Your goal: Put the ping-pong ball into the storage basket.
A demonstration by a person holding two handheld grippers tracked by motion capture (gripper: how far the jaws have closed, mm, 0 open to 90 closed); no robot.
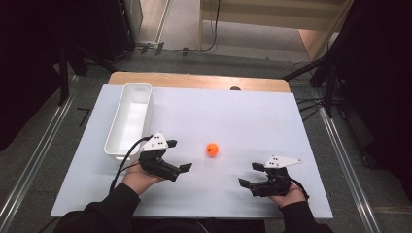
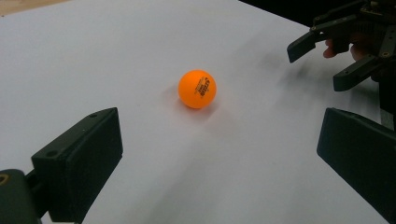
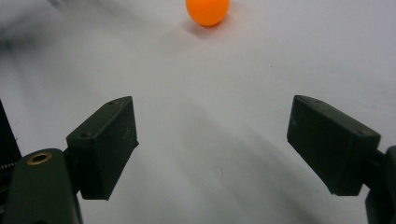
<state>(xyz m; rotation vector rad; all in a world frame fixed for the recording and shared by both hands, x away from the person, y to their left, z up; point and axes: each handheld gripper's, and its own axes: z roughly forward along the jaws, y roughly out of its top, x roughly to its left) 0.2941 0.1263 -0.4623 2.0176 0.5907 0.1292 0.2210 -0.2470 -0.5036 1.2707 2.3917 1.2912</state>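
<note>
Left gripper (image 1: 178,156) and right gripper (image 1: 251,174) sit nearest the camera, low in the high view, each held by a hand coming in over the near edge of the counter (image 1: 252,116). Left gripper fingers (image 2: 81,163) apart, nothing between them, pointing toward the ball. Right gripper fingers (image 3: 105,144) also wide apart, holding nothing, aimed to the left toward the middle of the counter.

Orange ball (image 1: 212,149) rests on the bare white counter between the two grippers, a bit farther from the person than both. Nearer the left gripper, apart from both, touching nothing. In the left gripper view the ball (image 2: 197,88) sits ahead of the open fingers, roughly centered in the gap line, with the right gripper (image 2: 327,60) beyond it to the upper right. In the right gripper view the ball (image 3: 208,10) is at the top edge, well ahead of the fingers, partly cut off.

White bin (image 1: 130,120), long and narrow, stands along the left side of the counter, its near end just beside the left gripper. Bin looks empty.

Open room: wide bare counter right of the bin and past the ball to the far and right edges. Right gripper is close to the near right corner. Wooden strip (image 1: 194,80) shows past the far edge.
</note>
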